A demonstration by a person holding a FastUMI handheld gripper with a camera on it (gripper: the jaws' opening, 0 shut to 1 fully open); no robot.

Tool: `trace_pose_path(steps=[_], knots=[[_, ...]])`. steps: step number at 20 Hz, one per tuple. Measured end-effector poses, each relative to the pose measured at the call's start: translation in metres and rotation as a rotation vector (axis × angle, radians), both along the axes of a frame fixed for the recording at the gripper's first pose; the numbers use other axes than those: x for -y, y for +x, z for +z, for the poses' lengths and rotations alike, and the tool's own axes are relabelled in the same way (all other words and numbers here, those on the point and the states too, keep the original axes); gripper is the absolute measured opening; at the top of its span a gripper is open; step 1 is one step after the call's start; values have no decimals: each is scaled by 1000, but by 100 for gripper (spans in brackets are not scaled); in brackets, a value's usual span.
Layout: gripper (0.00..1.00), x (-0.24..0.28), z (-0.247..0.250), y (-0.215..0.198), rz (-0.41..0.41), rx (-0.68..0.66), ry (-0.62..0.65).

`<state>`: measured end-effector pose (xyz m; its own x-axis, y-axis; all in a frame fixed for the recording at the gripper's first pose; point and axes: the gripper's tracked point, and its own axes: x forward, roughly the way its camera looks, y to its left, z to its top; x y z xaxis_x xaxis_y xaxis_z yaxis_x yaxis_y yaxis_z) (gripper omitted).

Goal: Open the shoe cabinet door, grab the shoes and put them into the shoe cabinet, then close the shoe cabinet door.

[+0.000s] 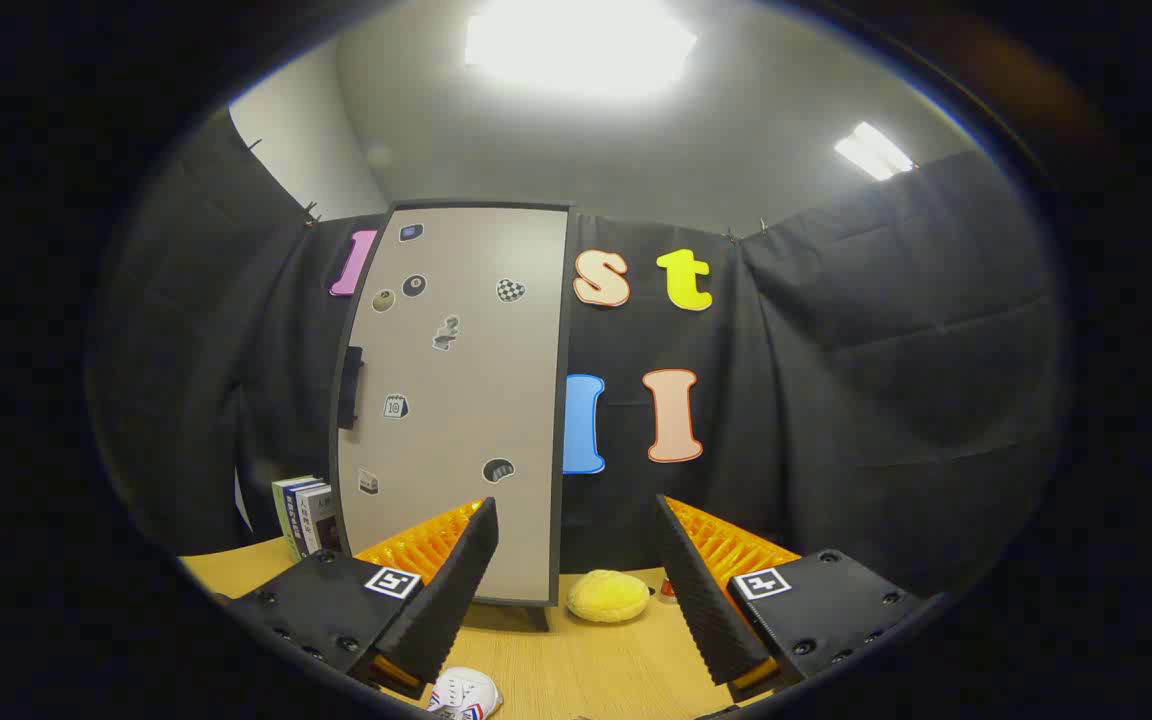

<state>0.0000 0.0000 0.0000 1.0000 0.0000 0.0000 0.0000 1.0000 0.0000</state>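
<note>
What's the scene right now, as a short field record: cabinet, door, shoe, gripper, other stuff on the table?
cabinet: tall grey shoe cabinet standing on the wooden table, beyond the fingers
door: shut, dark handle on its left edge
shoe: small white shoe on the table, low by the left finger
gripper: gripper open, holding nothing
other: yellow plush thing ahead between the fingers; books left of the cabinet
</note>
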Motion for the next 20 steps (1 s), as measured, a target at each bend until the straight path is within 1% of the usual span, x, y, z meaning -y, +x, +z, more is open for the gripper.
trace_pose_path(steps=[5,9,15,20], knots=[[98,-2,-17,-2,-1,-41,5],[98,-1,-21,-1,-14,-44,7],[98,-8,-13,0,-7,-27,1],[98,-23,-3,5,27,-22,34]])
